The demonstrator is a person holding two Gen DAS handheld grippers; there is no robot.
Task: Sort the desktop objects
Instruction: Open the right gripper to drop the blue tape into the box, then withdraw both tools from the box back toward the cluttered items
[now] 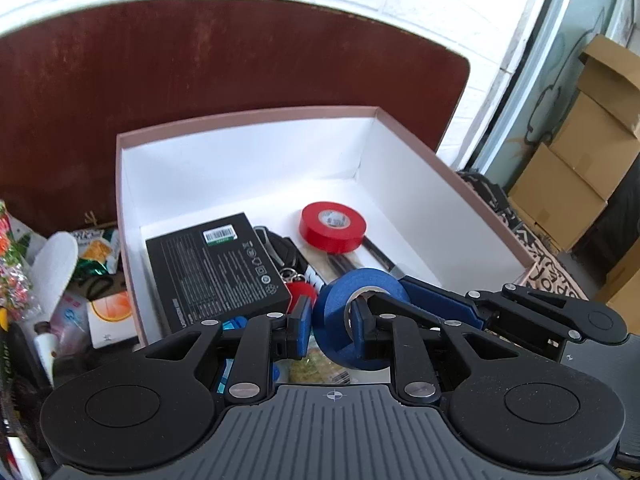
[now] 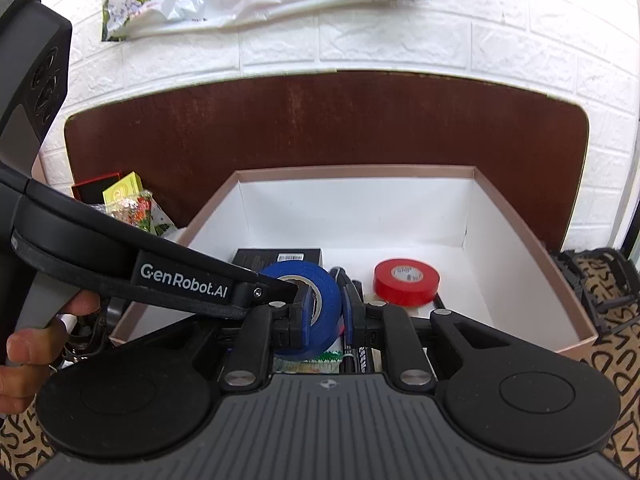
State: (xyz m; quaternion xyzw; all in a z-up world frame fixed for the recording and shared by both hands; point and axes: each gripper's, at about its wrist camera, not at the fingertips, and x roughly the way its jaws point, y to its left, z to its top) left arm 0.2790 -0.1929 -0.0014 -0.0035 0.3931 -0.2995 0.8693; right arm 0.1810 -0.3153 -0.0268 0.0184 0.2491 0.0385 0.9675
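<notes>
Blue masking-tape roll hanging over near end of pink-rimmed white cardboard box, being pinched through its wall by both left gripper and right gripper. Beyond, already lying inside box: black flat carton, red tape roll. Remaining: packets outside box, left.

white brick wall, patterned rug

Open box on table against wall. Inside: flat carton left, tape roll right, second tape roll nearer, held above contents.
</notes>
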